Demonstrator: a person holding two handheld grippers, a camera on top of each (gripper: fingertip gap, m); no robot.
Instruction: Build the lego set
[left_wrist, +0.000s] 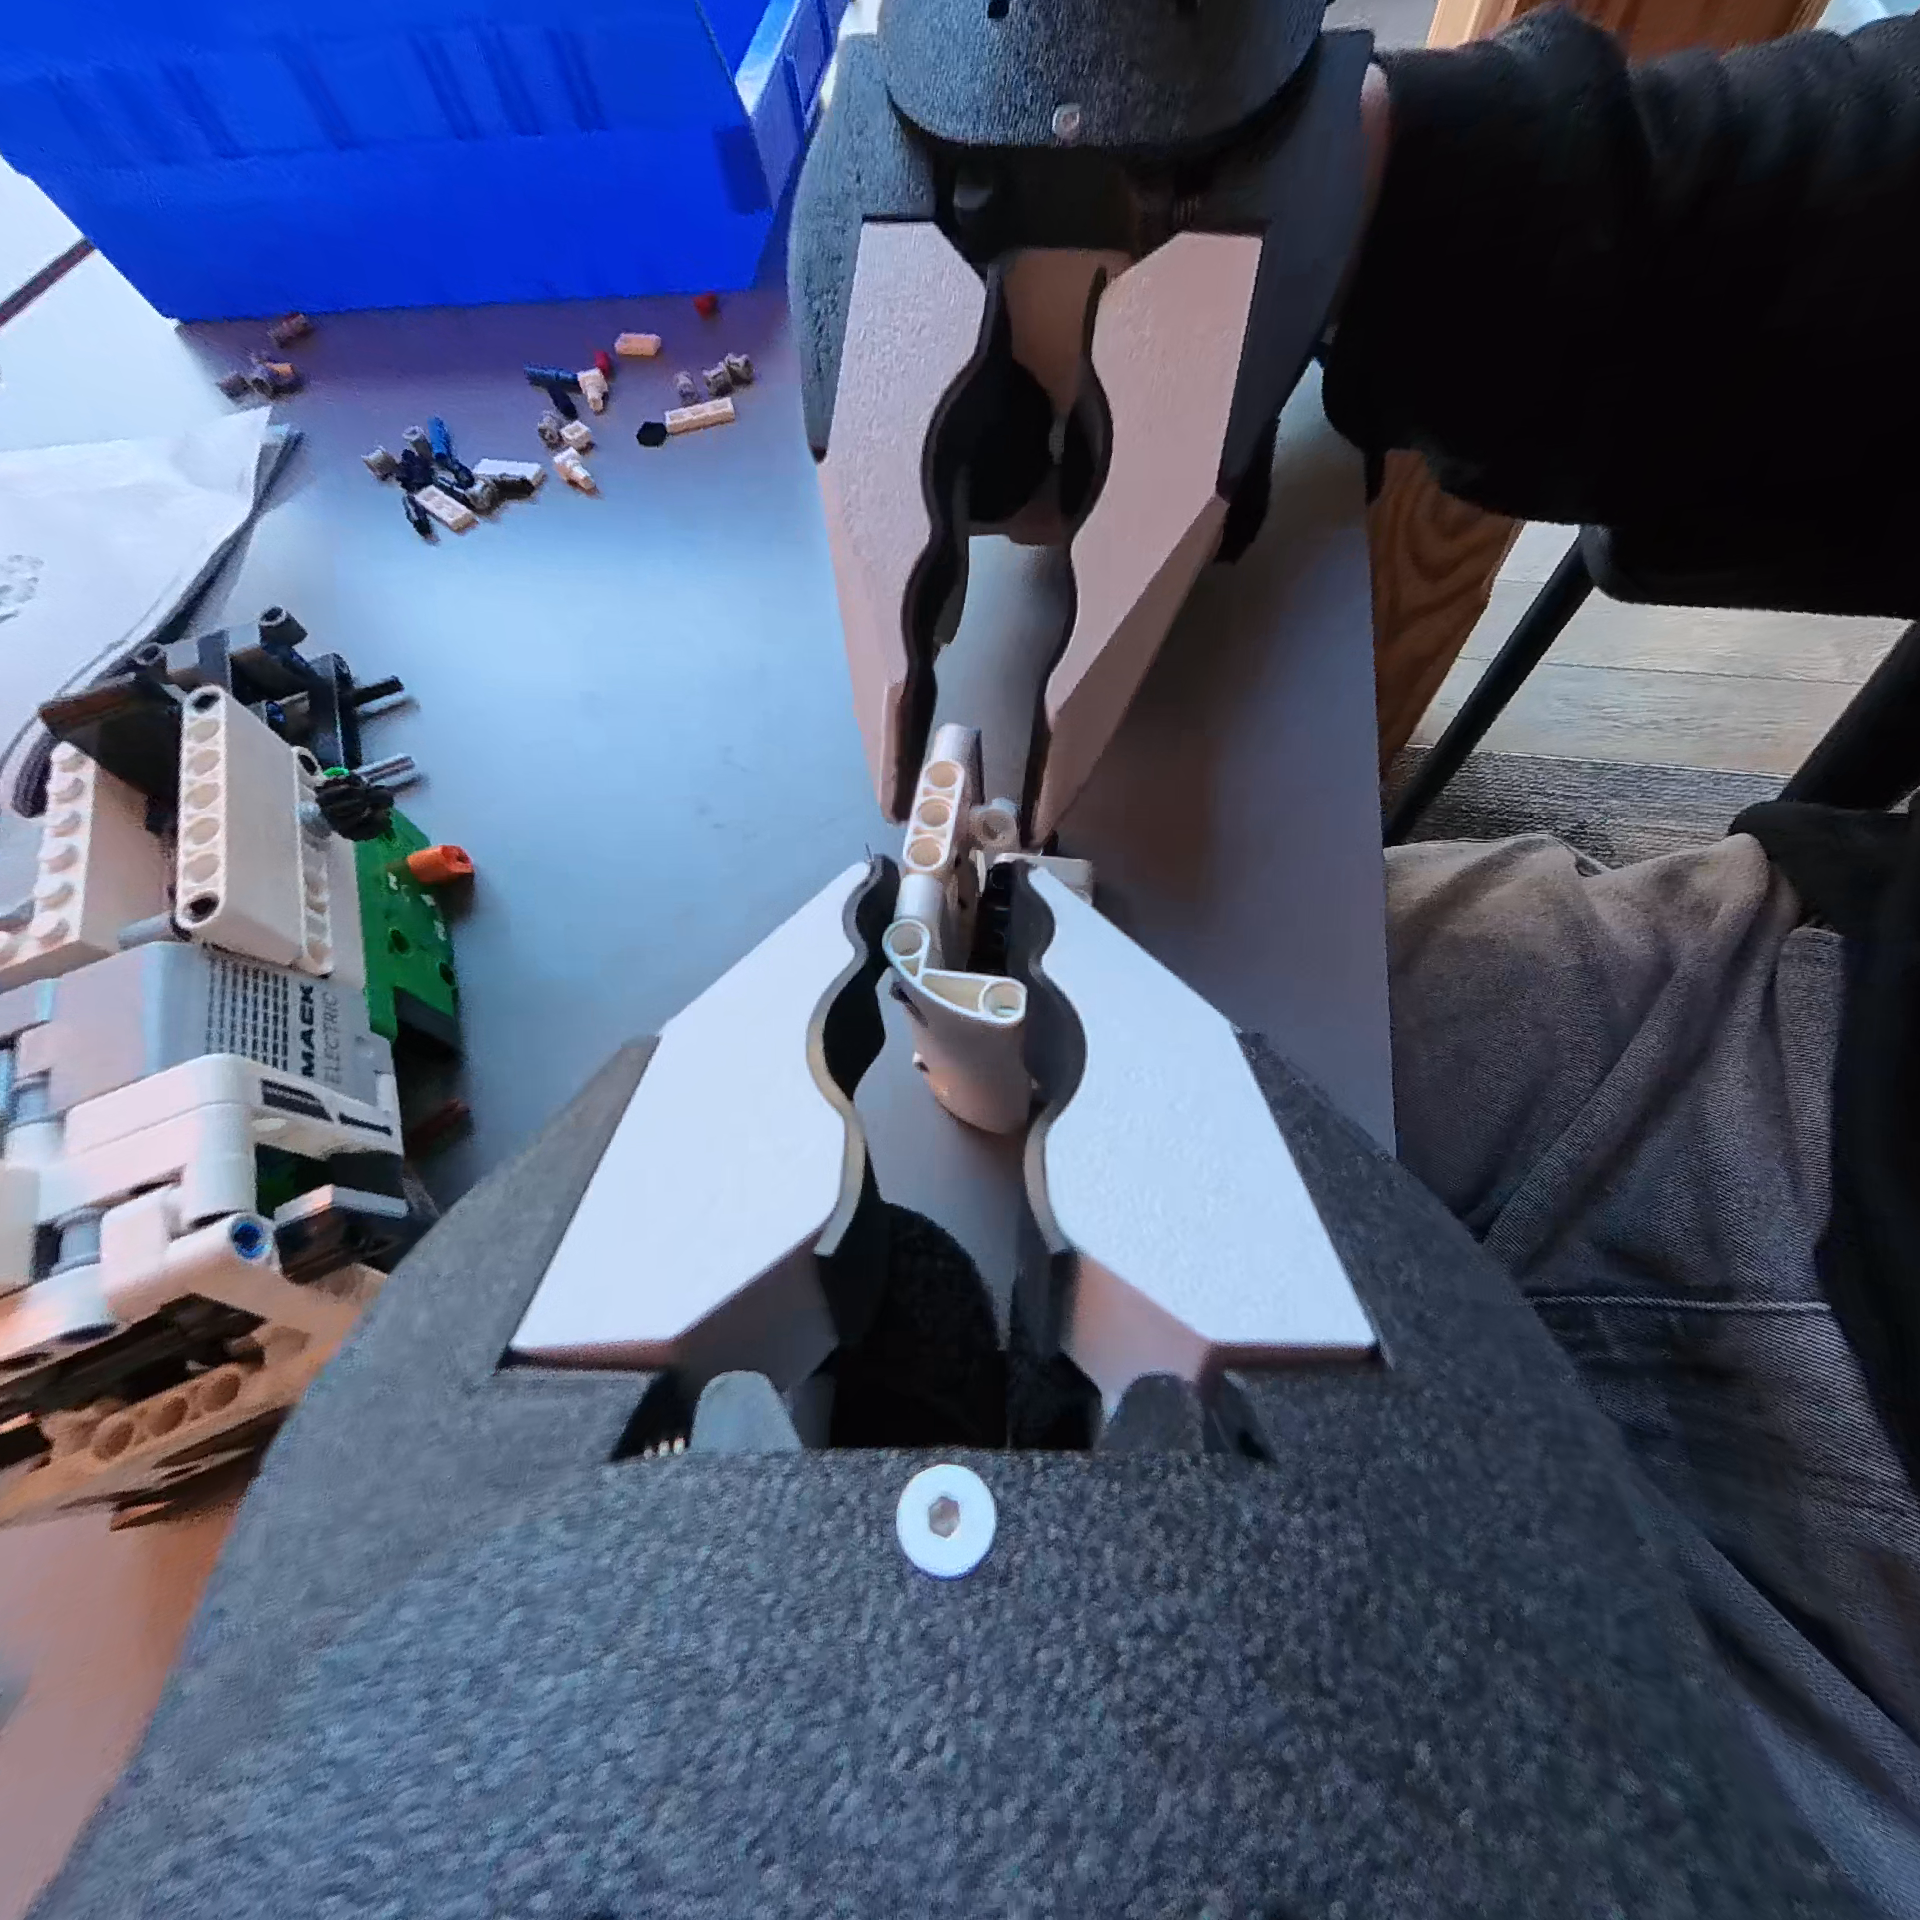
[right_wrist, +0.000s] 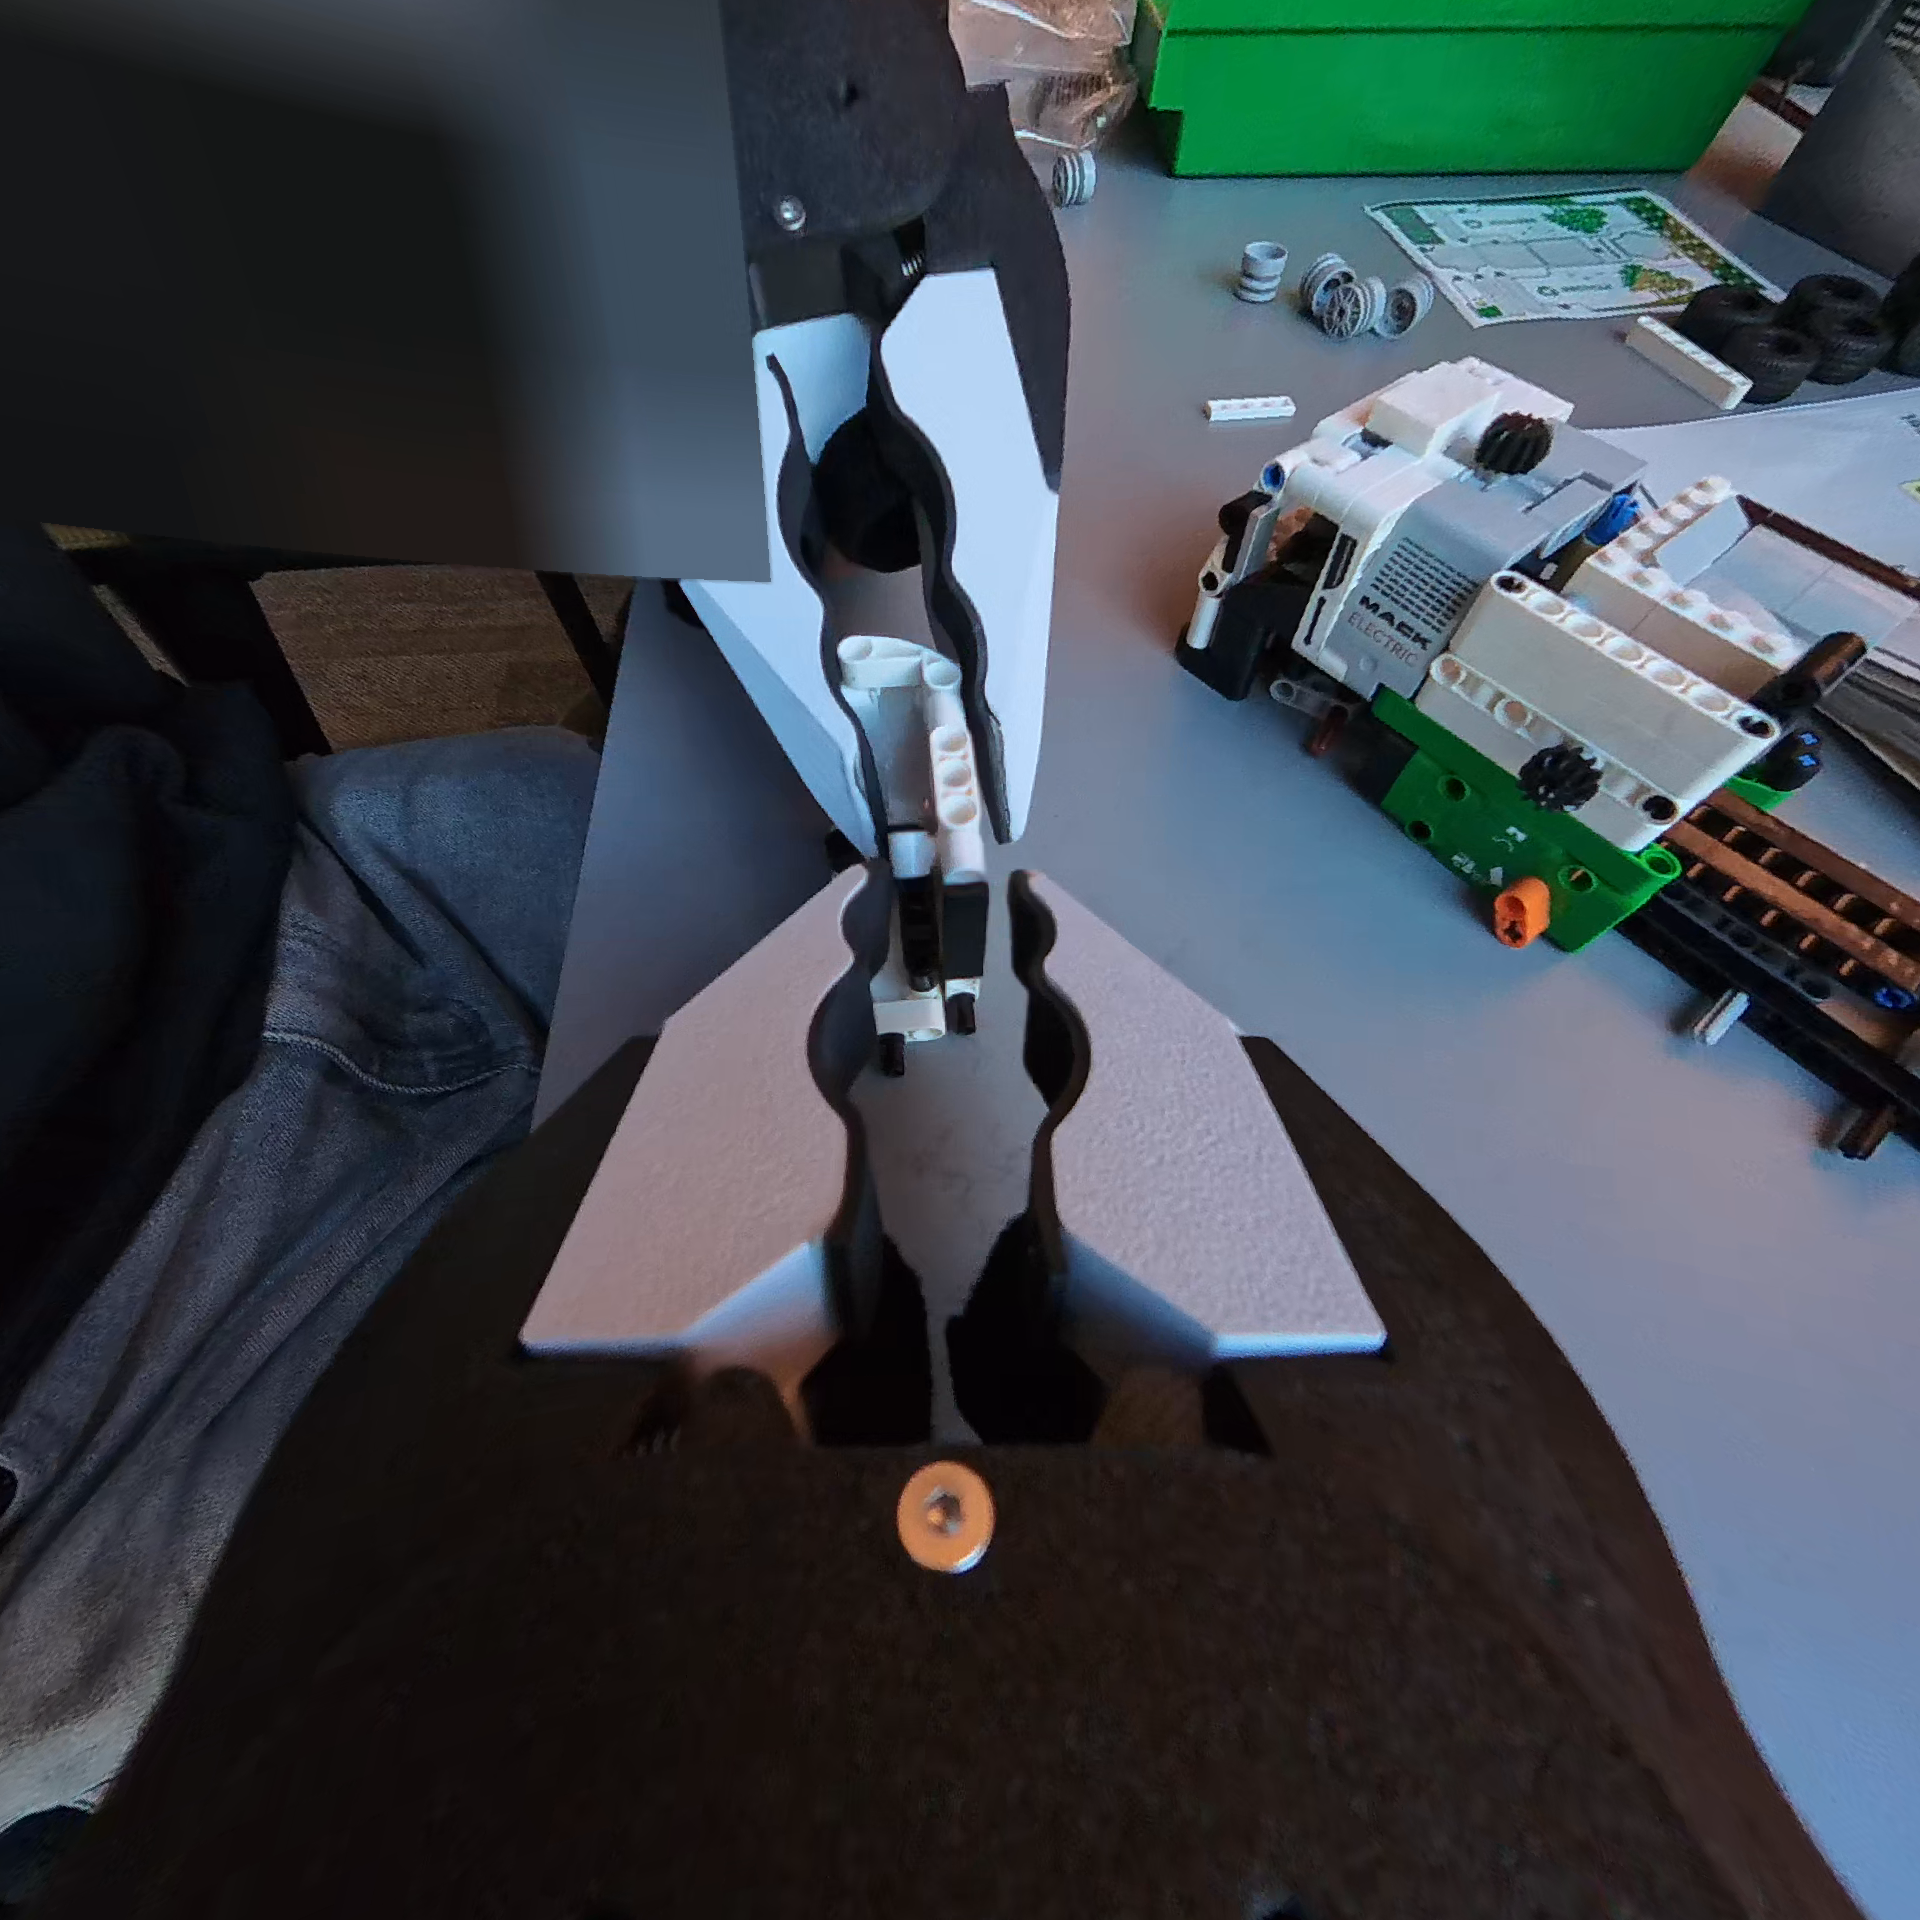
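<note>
Both claws meet tip to tip above the near edge of the grey tabletop (left_wrist: 644, 665). The left gripper (left_wrist: 954, 940) is clamped on the white sub-assembly (left_wrist: 961, 997), which sits deep between its fingers. The right gripper (right_wrist: 940, 914) stands partly open; the sub-assembly's black end (right_wrist: 928, 935) rests against its left finger, and the right finger stands clear. The half-built truck (right_wrist: 1538, 644) sits well off, toward the table's middle.

White-black subassembly (left_wrist: 961, 935) — mid-air, between jaws
</note>
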